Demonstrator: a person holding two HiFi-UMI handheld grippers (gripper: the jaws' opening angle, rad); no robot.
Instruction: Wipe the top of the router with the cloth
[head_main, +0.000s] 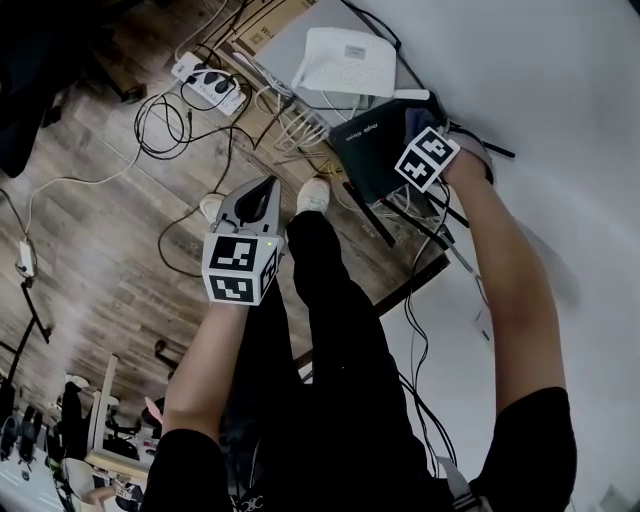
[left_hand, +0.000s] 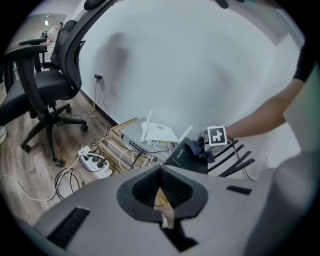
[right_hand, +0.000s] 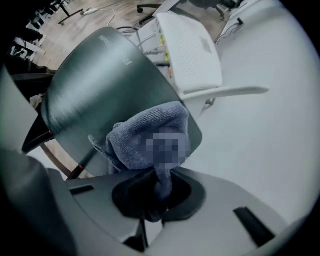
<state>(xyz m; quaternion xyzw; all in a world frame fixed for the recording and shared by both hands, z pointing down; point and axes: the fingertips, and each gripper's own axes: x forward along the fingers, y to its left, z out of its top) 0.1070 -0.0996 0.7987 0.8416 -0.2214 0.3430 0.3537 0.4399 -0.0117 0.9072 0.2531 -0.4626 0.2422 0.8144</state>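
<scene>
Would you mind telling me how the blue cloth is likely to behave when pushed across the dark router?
Probably floppy: the cloth bunches in loose folds beyond the right claw shut on it. Its nubby weave should drag, not slip, on the smooth dark router.

- Light: even, diffuse, indoor; white wall bright, no blown glare.
- Head view: soft shadow on wall beside right arm; top-left corner near black.
- Both gripper views: strong fisheye bowing, dark vignette in all corners.
- Right gripper view: router top carries a dull streaked sheen; right gripper shell close to lens is soft.
- Left gripper view: faint shadow on wall, upper left; left gripper shell blurred, distant floor sharp.
</scene>
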